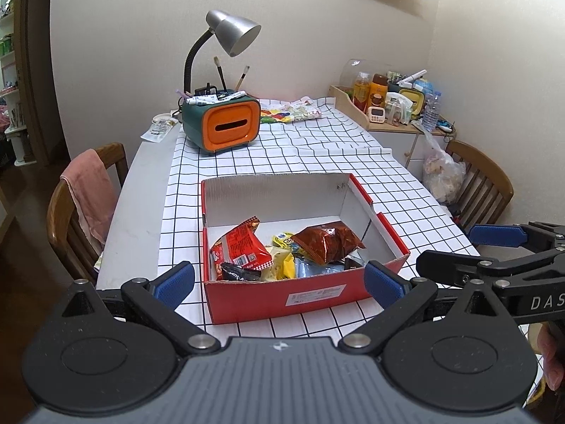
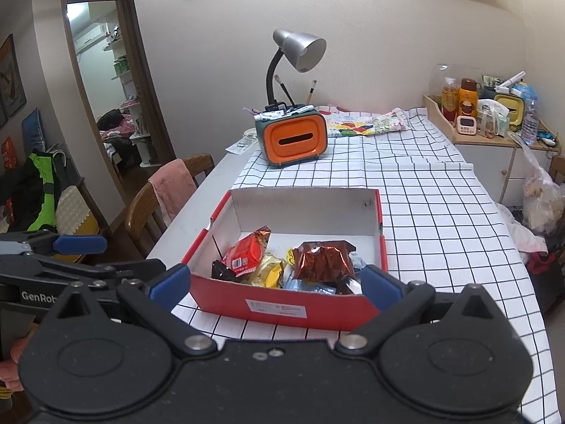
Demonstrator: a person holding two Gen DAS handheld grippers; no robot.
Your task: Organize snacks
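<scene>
A red cardboard box (image 1: 310, 298) with a white inside stands on the checked tablecloth; it also shows in the right wrist view (image 2: 282, 309). In it lie a red snack bag (image 1: 240, 247), a dark red-brown bag (image 1: 326, 240), yellow packets (image 1: 282, 263), a blue packet and a black one. The same red bag (image 2: 247, 251) and brown bag (image 2: 323, 259) show in the right wrist view. My left gripper (image 1: 279, 282) is open and empty, just in front of the box. My right gripper (image 2: 275, 279) is open and empty, also in front of the box, to the right of the left one.
An orange and green tissue box (image 1: 226, 123) with pens and a grey desk lamp (image 1: 233, 31) stand at the table's far end beside a printed cloth (image 1: 289, 111). Wooden chairs stand left (image 1: 81, 212) and right (image 1: 480, 183). A side cabinet (image 1: 399, 120) holds bottles.
</scene>
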